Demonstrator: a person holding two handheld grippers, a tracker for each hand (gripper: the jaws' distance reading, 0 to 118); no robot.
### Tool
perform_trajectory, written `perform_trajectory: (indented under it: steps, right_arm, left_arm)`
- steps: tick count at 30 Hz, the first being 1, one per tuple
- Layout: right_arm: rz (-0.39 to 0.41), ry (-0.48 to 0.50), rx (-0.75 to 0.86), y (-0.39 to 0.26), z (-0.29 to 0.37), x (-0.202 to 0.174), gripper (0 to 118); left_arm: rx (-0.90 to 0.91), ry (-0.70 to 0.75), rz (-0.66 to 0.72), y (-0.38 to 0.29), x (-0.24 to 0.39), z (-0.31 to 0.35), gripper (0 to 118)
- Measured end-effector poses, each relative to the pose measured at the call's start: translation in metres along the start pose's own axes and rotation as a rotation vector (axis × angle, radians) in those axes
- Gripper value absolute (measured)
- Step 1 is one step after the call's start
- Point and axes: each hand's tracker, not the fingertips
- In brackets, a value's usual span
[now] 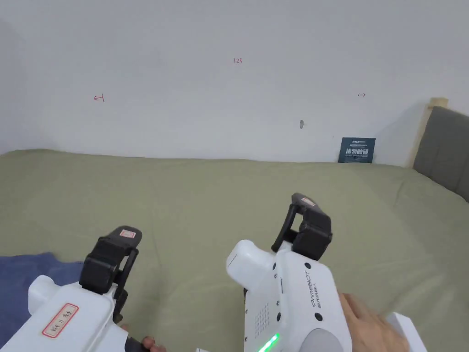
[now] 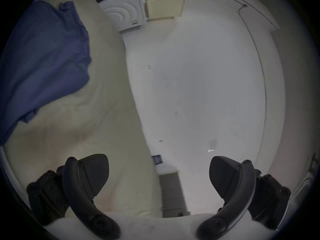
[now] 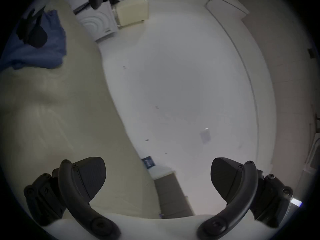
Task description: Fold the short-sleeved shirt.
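A blue short-sleeved shirt lies rumpled on the green bed sheet at the lower left of the head view. The left gripper hovers just right of the shirt's edge, apart from it. In the left gripper view the shirt fills the upper left, and the left gripper has its jaws wide apart and empty. The right gripper is held above bare sheet further right. In the right gripper view the right gripper is open and empty, with the shirt far off behind the left gripper.
A white wall runs behind the bed, with a small blue sign at its base. A grey headboard stands at the right. A white appliance and a beige box sit beyond the bed's far end. A hand grips the right tool.
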Motion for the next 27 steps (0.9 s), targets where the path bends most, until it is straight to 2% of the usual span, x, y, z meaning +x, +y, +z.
perform_trajectory:
  steps: [3,4,5,7,9,10,11,12,13,14,17,19,21,23,27]
  right_arm:
    - [-0.035,0.012,-0.003,0.0,-0.003,0.0,117]
    - [-0.085,0.029,-0.011,-0.002,-0.005,0.008,117]
    - [-0.186,0.023,-0.024,-0.003,-0.007,0.016,117]
    - [-0.478,0.017,-0.055,-0.012,-0.009,0.041,117]
    - [-0.895,0.043,-0.129,-0.037,-0.015,0.07,117]
    - [-1.11,0.108,-0.152,-0.054,-0.018,0.079,117]
    - [-1.39,0.232,-0.13,-0.078,-0.019,0.087,117]
    - [-1.601,0.317,-0.083,-0.101,-0.019,0.085,117]
    - [-1.666,0.303,-0.111,-0.107,-0.017,0.079,117]
    - [-1.644,0.219,-0.196,-0.113,-0.017,0.075,117]
    - [-1.259,0.079,-0.177,-0.1,-0.009,0.068,117]
    - [-1.135,0.05,-0.226,-0.086,-0.01,0.07,117]
    - [-1.132,0.061,-0.18,-0.079,-0.009,0.072,117]
    - [-1.127,0.062,-0.185,-0.071,-0.007,0.073,117]
    - [-1.043,0.033,-0.174,-0.061,-0.007,0.071,116]
  left_arm:
    - [0.048,0.013,-0.193,0.003,0.03,0.002,118]
    - [0.07,0.017,-0.255,0.005,0.04,0.002,118]
    - [0.08,0.057,-0.387,0.008,0.06,0.001,118]
    - [0.12,0.11,-0.668,0.004,0.092,0.003,118]
    - [0.163,0.185,-1.041,-0.014,0.119,0.004,118]
    - [0.165,0.237,-1.202,-0.022,0.125,0.006,118]
    - [0.163,0.287,-1.388,-0.036,0.127,0.005,118]
    - [0.203,0.318,-1.503,-0.047,0.124,0.004,118]
    - [0.211,0.335,-1.578,-0.054,0.122,0.004,118]
    - [0.18,0.292,-1.541,-0.055,0.117,0.008,118]
    - [0.044,0.15,-1.236,-0.04,0.115,0.011,118]
    - [0.058,0.121,-1.163,-0.03,0.112,0.01,118]
    - [0.112,0.17,-1.192,-0.027,0.115,0.008,118]
    - [0.128,0.157,-1.206,-0.025,0.116,0.008,118]
    - [0.094,0.177,-1.219,-0.027,0.118,0.009,118]
